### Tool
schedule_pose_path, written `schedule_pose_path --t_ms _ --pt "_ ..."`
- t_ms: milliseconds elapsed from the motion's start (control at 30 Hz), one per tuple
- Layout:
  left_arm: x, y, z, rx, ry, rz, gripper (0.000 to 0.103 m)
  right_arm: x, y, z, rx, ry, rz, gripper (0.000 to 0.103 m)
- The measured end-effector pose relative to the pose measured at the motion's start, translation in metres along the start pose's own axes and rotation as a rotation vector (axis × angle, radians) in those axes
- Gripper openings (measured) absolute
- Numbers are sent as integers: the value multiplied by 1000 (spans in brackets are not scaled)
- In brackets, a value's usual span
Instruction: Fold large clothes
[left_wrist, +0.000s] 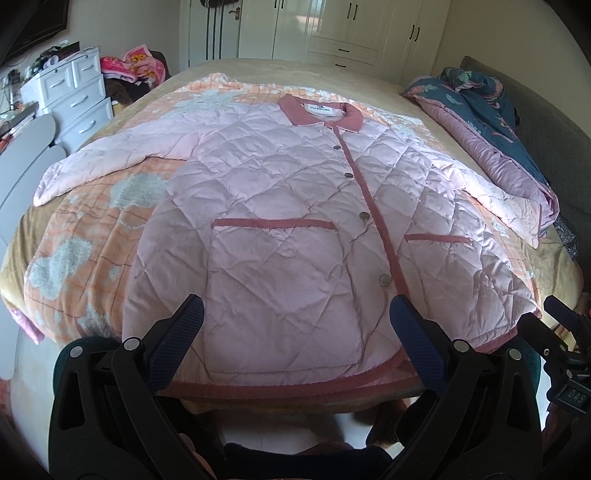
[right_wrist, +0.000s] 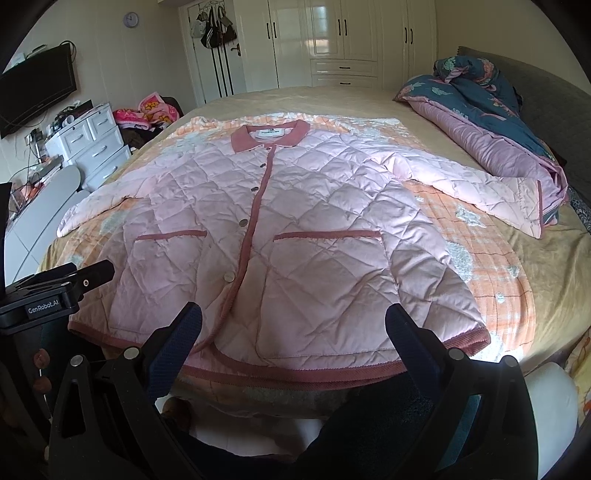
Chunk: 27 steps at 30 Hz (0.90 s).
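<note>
Since the pink jacket (left_wrist: 280, 229) lies flat and buttoned on the blanket (left_wrist: 88, 229) atop the bed (right_wrist: 332, 99), nothing folded yet, both grippers hover at its hem, left gripper (left_wrist: 295, 343) and right gripper (right_wrist: 293, 347) both gaping wide, holding nothing. Risk: slick puffy quilting slips from a pinch, or jaws snag the blanket too. Right sleeve (right_wrist: 476, 192) touches the rumpled quilt (right_wrist: 491, 122); could drag it.

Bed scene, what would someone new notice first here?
A pink quilted jacket lies spread flat, buttoned, sleeves out, on an orange blanket in the middle of the bed. A crumpled blue quilt sits at the far right. Both tools, left and right, hover open at the hem.
</note>
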<state>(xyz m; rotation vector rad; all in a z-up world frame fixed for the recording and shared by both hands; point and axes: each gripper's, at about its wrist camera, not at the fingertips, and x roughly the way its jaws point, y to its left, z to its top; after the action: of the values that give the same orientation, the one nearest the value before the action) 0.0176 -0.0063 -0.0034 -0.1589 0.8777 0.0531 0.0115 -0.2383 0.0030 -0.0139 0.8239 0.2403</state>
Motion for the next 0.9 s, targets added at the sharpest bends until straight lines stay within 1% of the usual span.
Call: schedule_pose_path --t_ms 200,367,667,767,900 --pt "9 3 14 -7 9 -1 94 10 4 19 -12 3 14 99" --pt "18 4 33 -12 10 0 94 23 3 40 -17 9 16 99" --pt "32 2 76 -30 0 -7 94 40 -2 87 4 -15 17 99" --pt "37 -2 91 -30 -5 -15 94 47 -7 105 26 -18 39 99" --pt "46 -7 110 -33 -5 -21 94 56 -12 124 34 -18 41 99"
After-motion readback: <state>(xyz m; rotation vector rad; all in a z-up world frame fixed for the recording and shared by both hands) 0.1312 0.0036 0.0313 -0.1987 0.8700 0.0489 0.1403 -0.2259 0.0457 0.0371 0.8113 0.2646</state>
